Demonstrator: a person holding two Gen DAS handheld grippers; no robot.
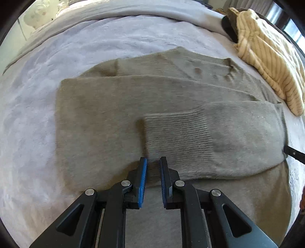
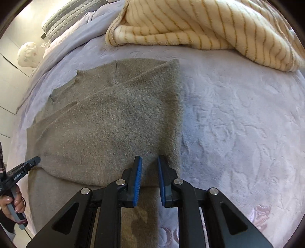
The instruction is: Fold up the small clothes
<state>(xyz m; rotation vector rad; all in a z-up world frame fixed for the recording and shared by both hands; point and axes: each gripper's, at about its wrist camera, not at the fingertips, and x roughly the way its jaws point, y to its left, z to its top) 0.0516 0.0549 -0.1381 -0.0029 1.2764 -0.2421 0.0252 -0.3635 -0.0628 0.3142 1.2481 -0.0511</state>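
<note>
A grey-brown knit sweater [image 1: 118, 106] lies flat on the pale lilac bed cover [image 1: 34, 114], with a sleeve and its ribbed cuff [image 1: 177, 133] folded across the body. My left gripper [image 1: 153, 162] is open with its blue pads just over the near edge of the folded sleeve, holding nothing. In the right wrist view the same sweater [image 2: 106, 122] fills the middle left. My right gripper [image 2: 149, 161] is open above the sweater's near right edge and empty. The left gripper's tip [image 2: 32, 161] shows at the sweater's left edge, held by a hand.
A cream blanket with tan stripes [image 2: 200, 24] is heaped at the far side of the bed, also at the right in the left wrist view [image 1: 270, 57]. A grey quilted pillow [image 2: 66, 17] and a white rounded object [image 2: 28, 55] stand beyond the bed.
</note>
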